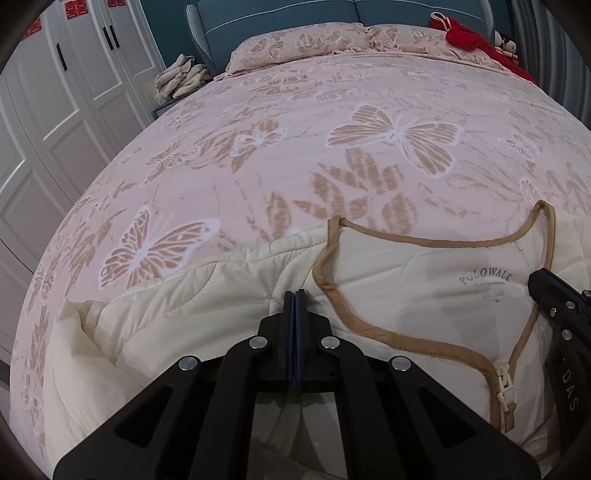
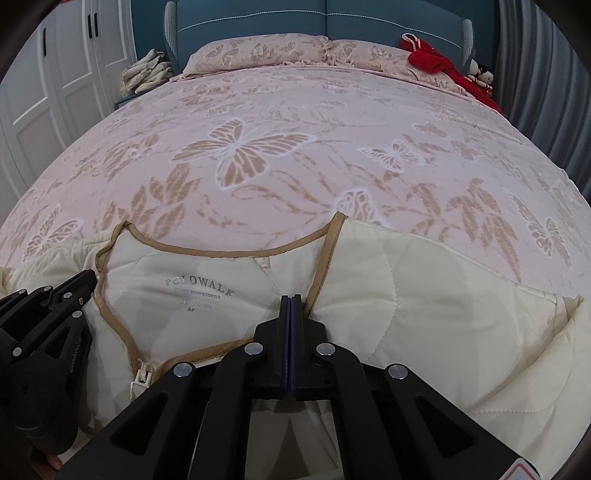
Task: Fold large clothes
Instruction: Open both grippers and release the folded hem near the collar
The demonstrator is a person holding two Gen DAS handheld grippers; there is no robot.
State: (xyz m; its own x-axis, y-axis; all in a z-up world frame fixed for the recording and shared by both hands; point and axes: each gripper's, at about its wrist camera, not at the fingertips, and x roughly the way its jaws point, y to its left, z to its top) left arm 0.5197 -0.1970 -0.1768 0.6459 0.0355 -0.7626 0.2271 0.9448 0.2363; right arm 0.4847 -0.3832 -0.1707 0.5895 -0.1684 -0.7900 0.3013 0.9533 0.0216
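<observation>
A wide bed (image 1: 332, 122) with a pink bedspread covered in beige butterflies and leaves is filling most of both views, and its blue headboard (image 2: 332, 18) is standing along the top of the frame. White wardrobe doors (image 1: 55, 92) are showing at the upper left of the left wrist view. The cream quilted jacket (image 2: 424, 295) is lying spread open on the near part of the bedspread, in the lower half of each frame, with its inner lining turned up and a printed label under the collar. A tan trim (image 1: 325, 273) is running around the neck opening and down the front edge, and the zipper end (image 1: 505, 387) is lying at the lower right of the left wrist view. Two pink pillows (image 2: 258, 51) are resting at the top centre, a red cloth (image 2: 432, 59) is lying on the upper right one, and a pile of pale folded fabric (image 1: 181, 77) is sitting at the upper left beside the bed. The left gripper (image 1: 294, 295) is pointing down onto the jacket with its fingers clenched tight together, and whether fabric is pinched between them I cannot tell. The right gripper (image 2: 291, 299) is in the same way pressed closed, its tip just beside the tan trim at the collar
</observation>
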